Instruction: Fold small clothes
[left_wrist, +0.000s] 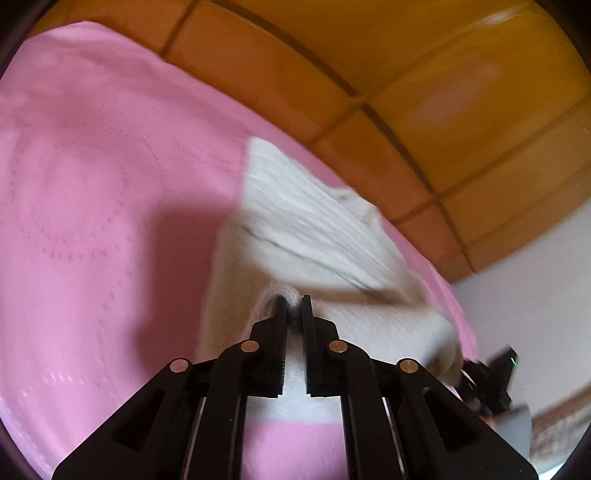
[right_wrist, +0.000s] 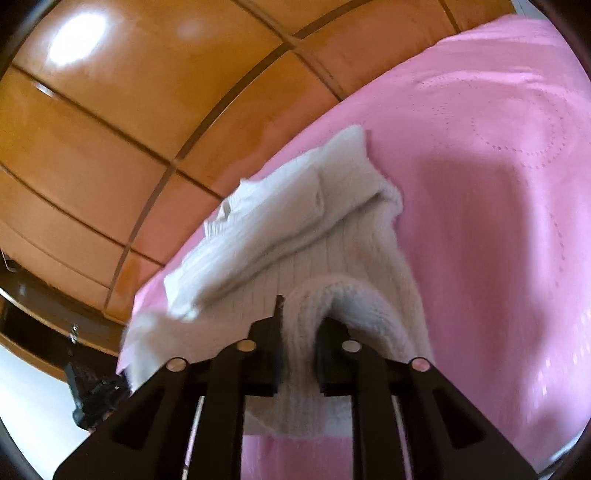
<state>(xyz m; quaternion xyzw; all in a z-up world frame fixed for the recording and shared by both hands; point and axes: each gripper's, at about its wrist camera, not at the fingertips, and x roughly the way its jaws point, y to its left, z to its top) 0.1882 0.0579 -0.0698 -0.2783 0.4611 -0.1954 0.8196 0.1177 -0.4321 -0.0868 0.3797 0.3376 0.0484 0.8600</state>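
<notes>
A cream ribbed knit garment (left_wrist: 306, 221) lies partly folded on a pink bedspread (left_wrist: 92, 184), its near edge lifted. My left gripper (left_wrist: 294, 301) is shut on a small bunch of that near edge, and knit shows between the narrow jaws. In the right wrist view the same garment (right_wrist: 280, 229) has one layer turned over on top. My right gripper (right_wrist: 301, 310) is shut on a thick rolled fold of it. The knit drapes over the right finger and hides its tip. Both views are motion-blurred.
The pink bedspread (right_wrist: 480, 184) reaches far past the garment. Orange-brown wooden panels (left_wrist: 443, 92) (right_wrist: 92, 129) stand just beyond the bed's edge. A pale floor (right_wrist: 33, 413) shows below. The other gripper's dark body (left_wrist: 487, 376) (right_wrist: 92, 391) sits at the garment's side.
</notes>
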